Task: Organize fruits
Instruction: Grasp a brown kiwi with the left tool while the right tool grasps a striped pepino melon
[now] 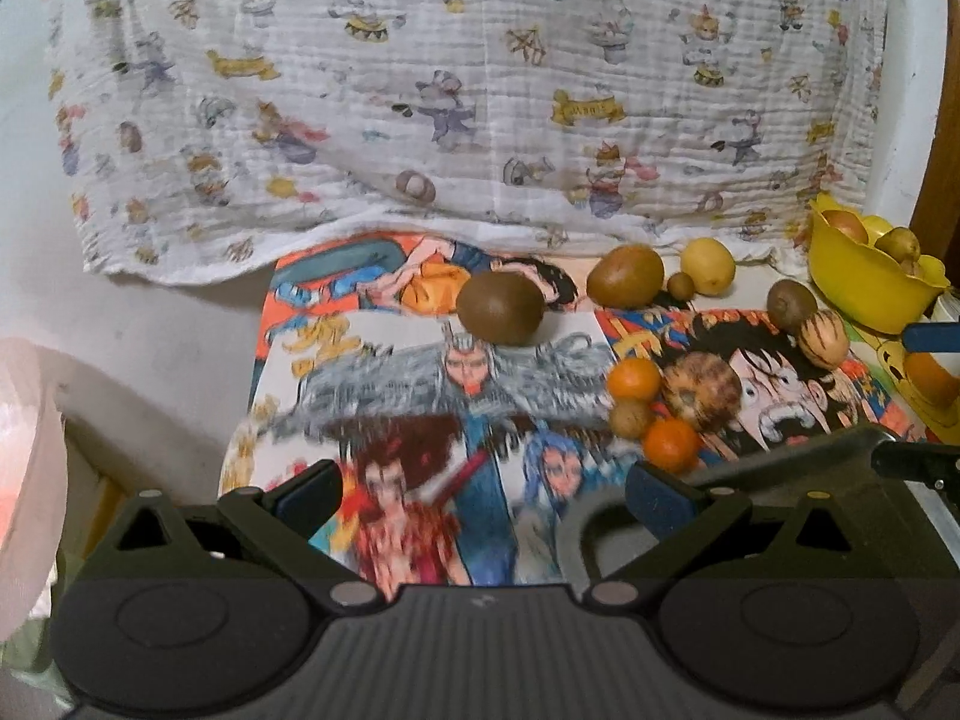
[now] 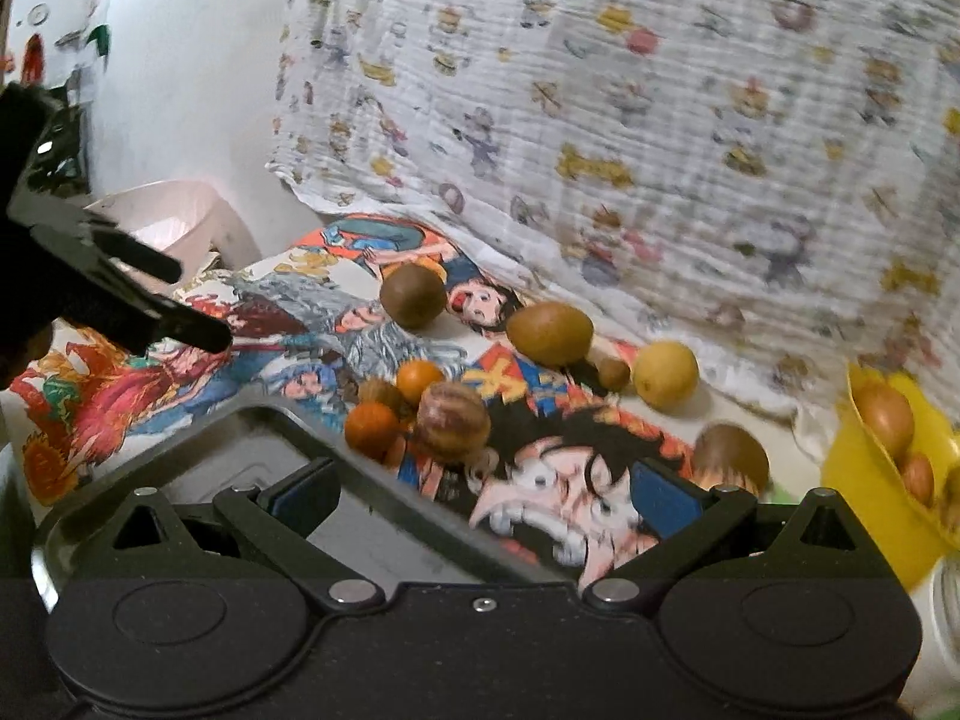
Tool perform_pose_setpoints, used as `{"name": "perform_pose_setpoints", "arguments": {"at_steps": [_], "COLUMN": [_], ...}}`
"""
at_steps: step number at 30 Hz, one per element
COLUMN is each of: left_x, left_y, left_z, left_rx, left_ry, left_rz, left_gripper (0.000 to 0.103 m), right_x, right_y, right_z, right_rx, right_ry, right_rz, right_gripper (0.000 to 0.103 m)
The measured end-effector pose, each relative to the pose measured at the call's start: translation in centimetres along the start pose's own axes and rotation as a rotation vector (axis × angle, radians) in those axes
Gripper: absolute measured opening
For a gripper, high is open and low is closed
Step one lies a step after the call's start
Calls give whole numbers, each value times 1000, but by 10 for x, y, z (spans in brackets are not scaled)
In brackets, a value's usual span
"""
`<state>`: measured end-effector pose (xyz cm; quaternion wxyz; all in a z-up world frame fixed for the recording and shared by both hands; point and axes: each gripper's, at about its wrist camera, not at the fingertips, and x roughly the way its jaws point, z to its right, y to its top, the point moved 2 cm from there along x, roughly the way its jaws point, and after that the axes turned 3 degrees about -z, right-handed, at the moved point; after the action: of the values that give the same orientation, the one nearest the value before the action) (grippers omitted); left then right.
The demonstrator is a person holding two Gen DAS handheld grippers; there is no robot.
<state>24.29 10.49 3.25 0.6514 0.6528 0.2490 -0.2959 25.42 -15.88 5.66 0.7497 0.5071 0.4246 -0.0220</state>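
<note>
I hold both claws spread wide and empty over the comic-print mat [image 1: 420, 372], left gripper [image 1: 480, 498] and right gripper [image 2: 486, 492] poised to choose; loose fruit lies scattered mid-mat, a brown kiwi [image 1: 501, 309] apart, small oranges [image 1: 633, 378] clustered; the yellow bowl [image 1: 864, 294] at right already holds some, perhaps onions.

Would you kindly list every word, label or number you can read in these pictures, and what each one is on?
Nothing can be read for certain.
Yellow banners printed on the hanging cloth: lettering, too blurred.
Comic-print table cover: yellow characters near its left edge, blurred.
Yellow bowl, fruits, both grippers: no text visible.
</note>
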Motion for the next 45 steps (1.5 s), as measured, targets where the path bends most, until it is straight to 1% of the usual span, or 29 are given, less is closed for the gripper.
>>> {"name": "perform_pose_setpoints", "arguments": {"at_steps": [4,7,12,16,19,24,28,33,37,41,45], "left_x": [19,36,67,91,109,133,147,159,165,168,169], "left_y": [21,36,54,62,67,73,75,75,74,75,75], "left_z": [-10,-15,-16,-14,-12,-13,-15,-17,-14,-10,-5], "left_rx": [2,1,-3,12,36,43,38,35,40,49,75], "left_ry": [-13,-25,-52,-57,-66,-92,-108,-123,-128,-134,-137], "left_rz": [8,12,9,3,-12,-26,-41,-45,-45,-30,-17], "left_gripper": [102,103,102,102,102,102,99,97,94,92,84], "right_x": [17,34,61,77,87,100,110,121,125,126,125], "right_y": [15,23,30,31,29,25,26,26,27,27,25], "right_z": [1,2,10,12,11,10,8,4,2,1,3], "right_rx": [-16,15,174,270,307,353,372,388,398,395,417], "right_ry": [-8,-21,26,46,50,58,53,58,59,33,29], "right_rz": [-4,-40,-103,-125,-141,-161,-172,-189,-182,-179,-175], "right_gripper": [102,102,95,91,85,77,70,62,58,52,51]}}
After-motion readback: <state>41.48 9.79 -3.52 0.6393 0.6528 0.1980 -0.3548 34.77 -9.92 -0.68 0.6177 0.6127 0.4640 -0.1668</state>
